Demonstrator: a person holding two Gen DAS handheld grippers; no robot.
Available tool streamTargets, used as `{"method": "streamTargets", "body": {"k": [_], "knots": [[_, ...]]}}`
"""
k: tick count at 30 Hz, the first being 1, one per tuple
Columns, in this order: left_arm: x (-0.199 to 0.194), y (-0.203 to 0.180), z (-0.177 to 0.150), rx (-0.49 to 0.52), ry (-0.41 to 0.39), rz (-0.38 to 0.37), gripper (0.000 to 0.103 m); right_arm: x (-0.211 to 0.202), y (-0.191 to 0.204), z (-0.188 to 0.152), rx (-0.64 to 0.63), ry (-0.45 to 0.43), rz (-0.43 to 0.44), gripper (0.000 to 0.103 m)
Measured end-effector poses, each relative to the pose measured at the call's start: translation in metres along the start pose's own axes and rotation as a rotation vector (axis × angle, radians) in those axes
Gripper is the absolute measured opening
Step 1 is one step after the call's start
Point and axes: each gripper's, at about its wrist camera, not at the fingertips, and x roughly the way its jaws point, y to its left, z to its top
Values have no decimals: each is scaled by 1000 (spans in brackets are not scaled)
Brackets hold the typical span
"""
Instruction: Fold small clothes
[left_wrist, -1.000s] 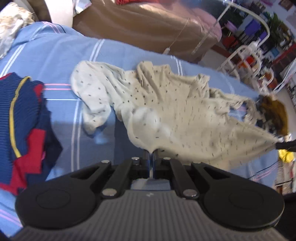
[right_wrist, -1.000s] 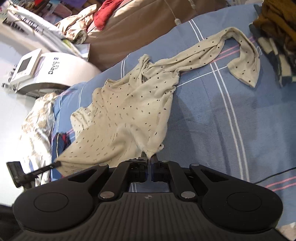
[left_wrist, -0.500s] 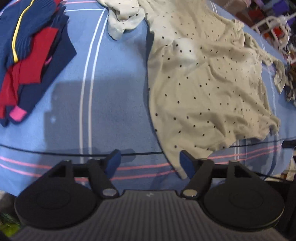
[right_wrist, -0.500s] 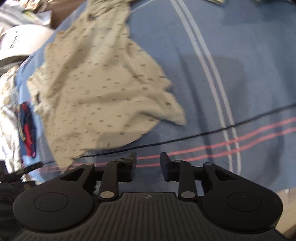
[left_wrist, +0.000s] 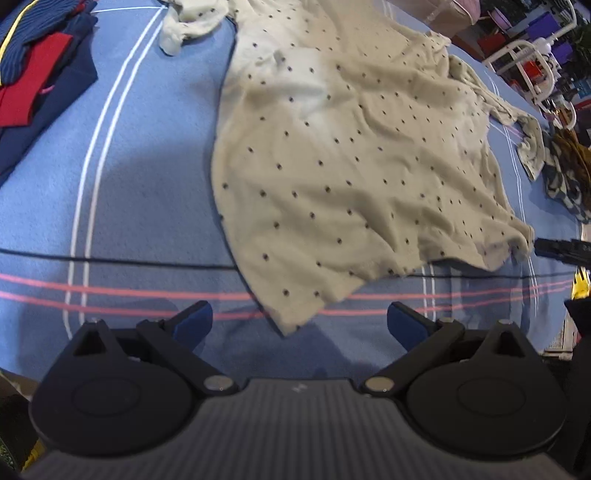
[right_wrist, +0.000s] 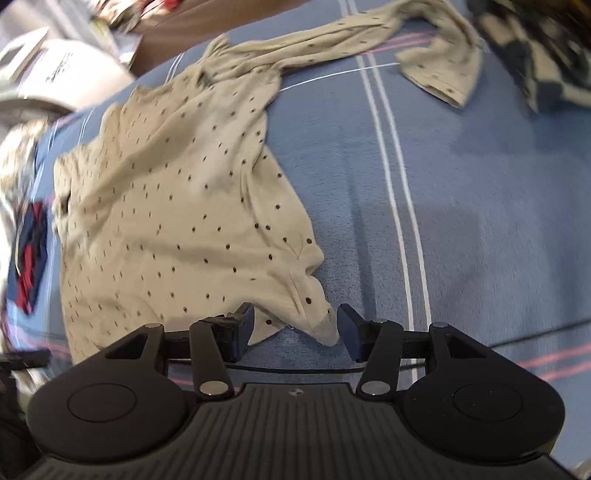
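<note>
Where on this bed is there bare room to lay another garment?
Bare blue sheet lies right of the dotted cream top, up to the dark plaid pile. A narrower strip separates the top from the navy-red clothes. The middle is taken.

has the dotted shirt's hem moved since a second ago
Yes. The dotted shirt was lifted in shut grippers; its hem now lies across the pink stripes of the blue sheet.

Two steep, close views, shared shirt (left_wrist: 351, 158)

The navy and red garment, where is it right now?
The navy and red garment lies at the left wrist view's upper left on the blue blanket, left of the dotted cream top.
</note>
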Motion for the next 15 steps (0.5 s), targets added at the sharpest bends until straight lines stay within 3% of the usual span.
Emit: {"method": "streamTargets", "body": {"k": [5, 9, 11, 13, 15], "knots": [[10, -9, -11, -8, 1, -8, 102, 9, -3, -1, -32, 25, 0, 83], [19, -8, -7, -89, -33, -73, 102, 9, 0, -2, -45, 32, 6, 83], [28, -8, -4, -119, -30, -62, 101, 7, 1, -3, -52, 32, 11, 83], [37, -3, -5, -154, -19, -50, 88, 7, 0, -3, -48, 28, 12, 83], [40, 5, -9, -219, -29, -99, 75, 5, -2, -4, -36, 25, 13, 83]]}}
